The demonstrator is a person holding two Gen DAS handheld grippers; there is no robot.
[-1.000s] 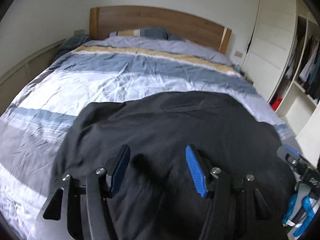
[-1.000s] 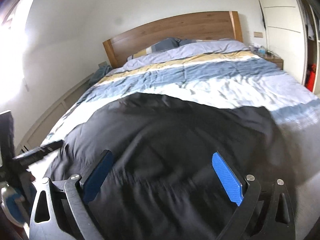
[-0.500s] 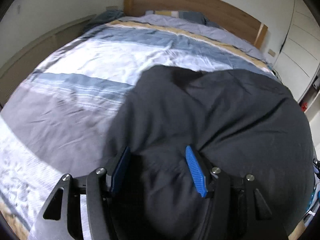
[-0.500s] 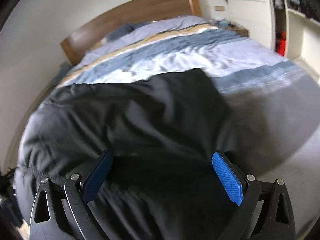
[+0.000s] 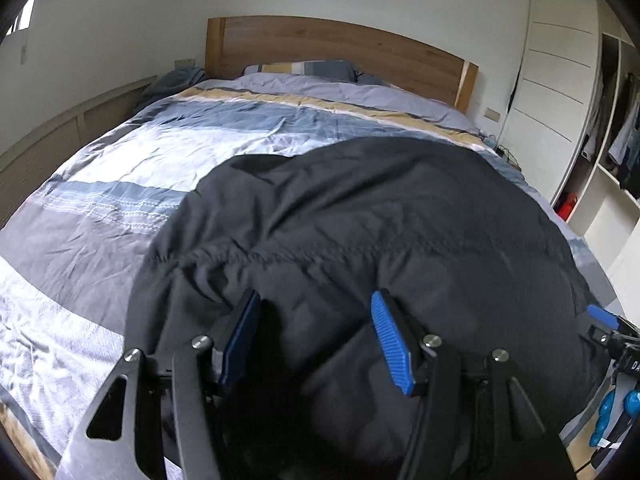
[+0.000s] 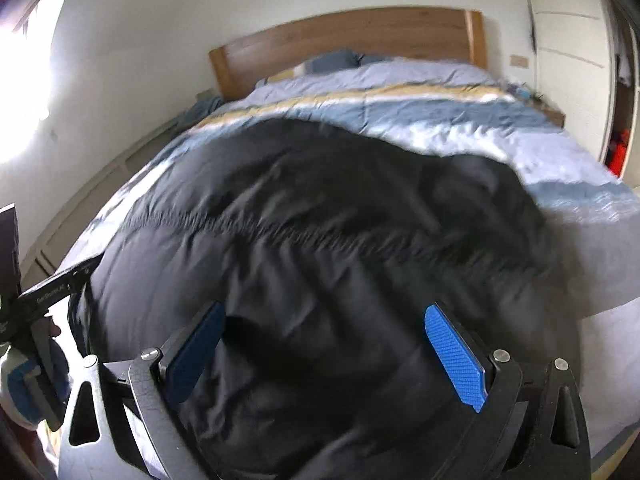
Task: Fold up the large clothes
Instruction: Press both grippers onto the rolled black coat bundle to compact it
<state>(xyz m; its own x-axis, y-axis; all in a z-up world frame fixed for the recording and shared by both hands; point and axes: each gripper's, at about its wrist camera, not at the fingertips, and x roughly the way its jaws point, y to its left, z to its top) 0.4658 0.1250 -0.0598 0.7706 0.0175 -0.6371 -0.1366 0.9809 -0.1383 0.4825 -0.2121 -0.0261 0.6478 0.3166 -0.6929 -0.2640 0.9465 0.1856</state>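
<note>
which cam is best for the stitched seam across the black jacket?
Left wrist. The seam on the black jacket is sharp there, running across just ahead of the left tool. The right wrist view shows the same seam, but motion-blurred.

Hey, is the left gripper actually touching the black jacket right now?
Touching. In the left wrist view, the black jacket bulges up between the left gripper, its fabric bunched against both blue pads with no gap visible.
</note>
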